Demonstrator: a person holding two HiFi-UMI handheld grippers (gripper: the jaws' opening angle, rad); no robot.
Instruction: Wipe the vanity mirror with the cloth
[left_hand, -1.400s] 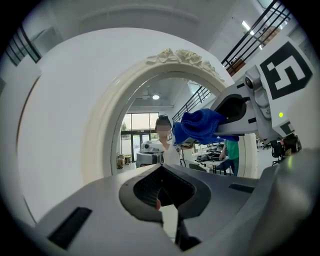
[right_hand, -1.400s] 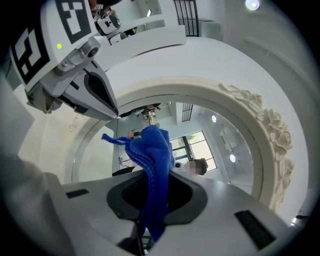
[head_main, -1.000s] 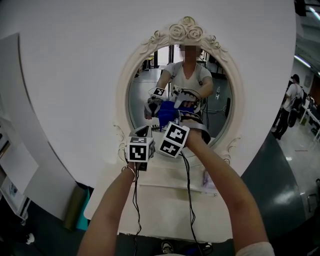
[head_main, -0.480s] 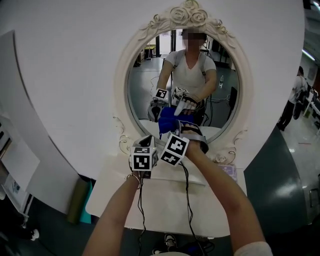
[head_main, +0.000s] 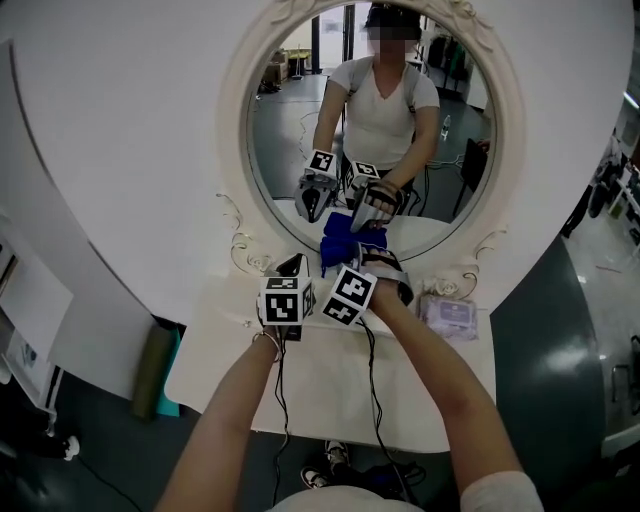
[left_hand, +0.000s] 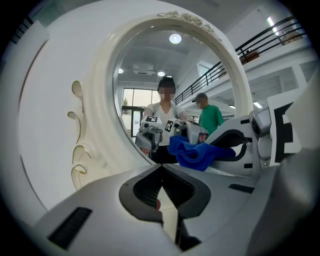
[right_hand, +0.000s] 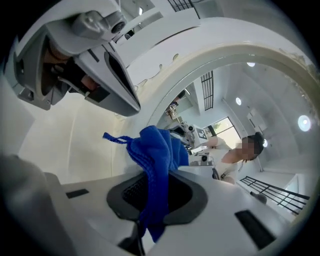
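White bench (head_main: 300, 385), top pale and mostly bare, front edge toward the viewer. Vanity mirror (head_main: 236, 160) stands upright at the back edge; its cream scrolled frame meets the bench top at the base. One small pale lilac packet (head_main: 448, 312) lies flat on the right side, just beside the frame's lower right scroll. Dark floor (head_main: 80, 450) around the bench. Olive roll (head_main: 150, 372) sits against the bench's left edge
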